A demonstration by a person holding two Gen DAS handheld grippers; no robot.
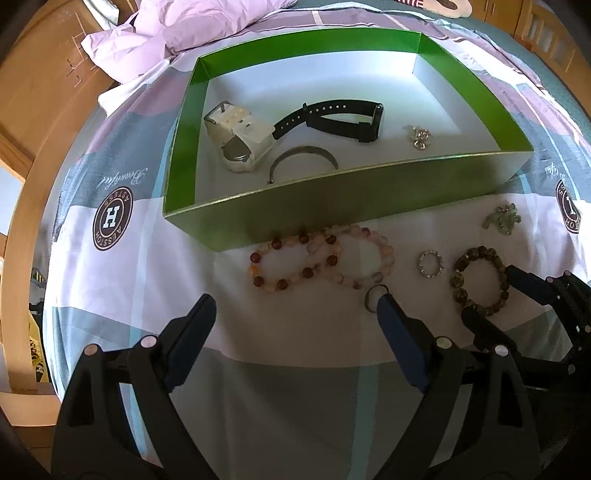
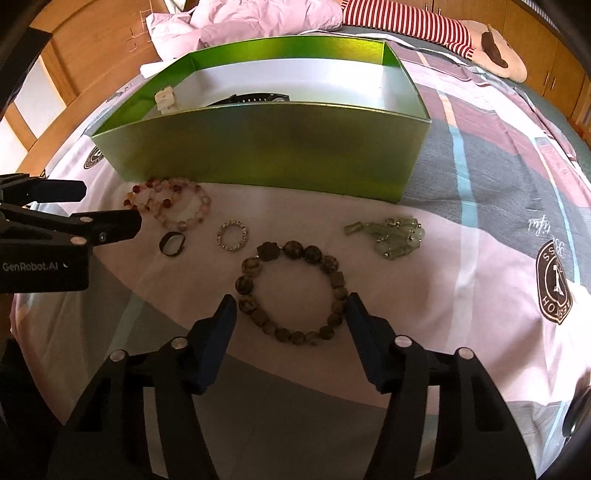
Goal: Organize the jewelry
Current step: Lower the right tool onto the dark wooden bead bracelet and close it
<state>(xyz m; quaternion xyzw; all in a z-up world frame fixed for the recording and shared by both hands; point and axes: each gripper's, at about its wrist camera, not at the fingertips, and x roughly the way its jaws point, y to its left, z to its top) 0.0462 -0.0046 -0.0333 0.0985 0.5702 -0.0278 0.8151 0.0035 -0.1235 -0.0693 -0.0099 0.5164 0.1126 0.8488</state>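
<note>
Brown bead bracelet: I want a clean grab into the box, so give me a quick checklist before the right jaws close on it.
1. Bracelet between the right gripper's jaws: ok.
2. Pads pressing on beads: not ok, both sides look just clear.
3. Silver ring outside the jaws: ok.
4. Left gripper out of the way, open over the bedsheet: ok.
5. Box has bare floor for it: ok.
6. Bracelet lying flat: ok.

Bed [image 2: 480, 177] in patchwork sheet carries green box [image 2: 273, 147], two pink bead bracelets [image 2: 173, 203], dark bead bracelet [image 2: 291, 291], silver ring [image 2: 232, 235], dark ring [image 2: 171, 243], jade charm [image 2: 395, 236], crumpled duvet [image 2: 258, 16].
</note>
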